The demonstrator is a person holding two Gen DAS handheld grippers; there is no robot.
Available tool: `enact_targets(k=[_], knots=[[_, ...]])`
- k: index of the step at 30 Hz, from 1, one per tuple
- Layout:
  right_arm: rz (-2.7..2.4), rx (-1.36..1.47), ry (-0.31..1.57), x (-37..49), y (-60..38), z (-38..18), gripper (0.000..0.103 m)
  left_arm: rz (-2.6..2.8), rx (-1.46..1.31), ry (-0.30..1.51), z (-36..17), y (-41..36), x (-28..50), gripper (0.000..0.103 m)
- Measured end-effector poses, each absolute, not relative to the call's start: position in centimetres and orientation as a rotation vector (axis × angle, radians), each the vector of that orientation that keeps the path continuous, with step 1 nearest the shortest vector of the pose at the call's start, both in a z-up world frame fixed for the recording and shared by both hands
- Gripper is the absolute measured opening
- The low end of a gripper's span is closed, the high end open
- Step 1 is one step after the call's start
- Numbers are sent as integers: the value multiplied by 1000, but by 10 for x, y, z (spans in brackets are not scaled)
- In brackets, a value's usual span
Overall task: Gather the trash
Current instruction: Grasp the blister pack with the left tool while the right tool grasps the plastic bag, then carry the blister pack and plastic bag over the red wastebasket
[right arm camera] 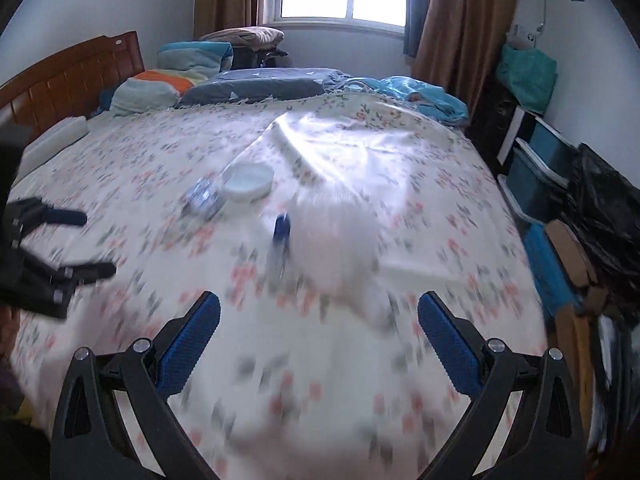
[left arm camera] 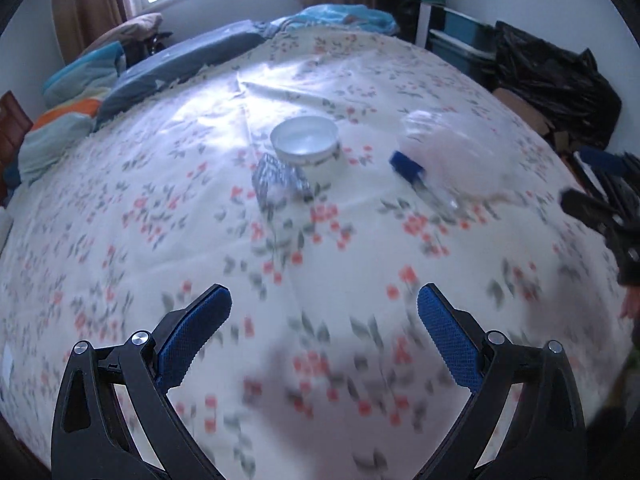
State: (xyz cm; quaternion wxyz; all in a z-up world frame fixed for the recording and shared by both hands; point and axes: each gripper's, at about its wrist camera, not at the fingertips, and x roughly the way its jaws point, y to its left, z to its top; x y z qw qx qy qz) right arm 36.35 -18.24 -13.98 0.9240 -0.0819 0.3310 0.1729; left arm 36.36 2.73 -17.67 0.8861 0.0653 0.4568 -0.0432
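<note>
Between my left gripper's (left arm camera: 324, 304) jaws and my right gripper's (right arm camera: 319, 310) lay nothing; both pairs stood wide apart over the bed (left arm camera: 120, 208). Farther out sat a white bowl (left arm camera: 306, 146), a crumpled foil wrapper (left arm camera: 276, 178) touching it, and a clear bag (left arm camera: 452, 156) with a blue strip. By my judgement, all of it remained uncollected.

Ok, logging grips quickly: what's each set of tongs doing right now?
Left tongs: open, holding nothing.
Right tongs: open, holding nothing.
</note>
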Motion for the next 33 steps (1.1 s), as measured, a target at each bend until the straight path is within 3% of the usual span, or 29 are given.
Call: enact_targets(k=[10,12,13,21,22,26,33], knots=[[365,-202,747,465,-152,-183,98,-115,86,950,-204,35,439,97],[379,-185,750,471,-153,-187,92,-109,68,951,-210,38,451,97],[389,-177,763,475,-153,-189,79,-104,63,956,-216,40,462,97],[405,-190,731,476,-150,-192,76,-47,19,985,-241,60,513,97],[404,-192,728,475,-150,-192,76,-39,16,998,-245,62,516,93],[403,-191,720,472,-151,-190,75,-37,7,1002,-253,65,518,59],[391,-181,695,461,-160,-183,68,-61,47,958,-242,55,499,53]])
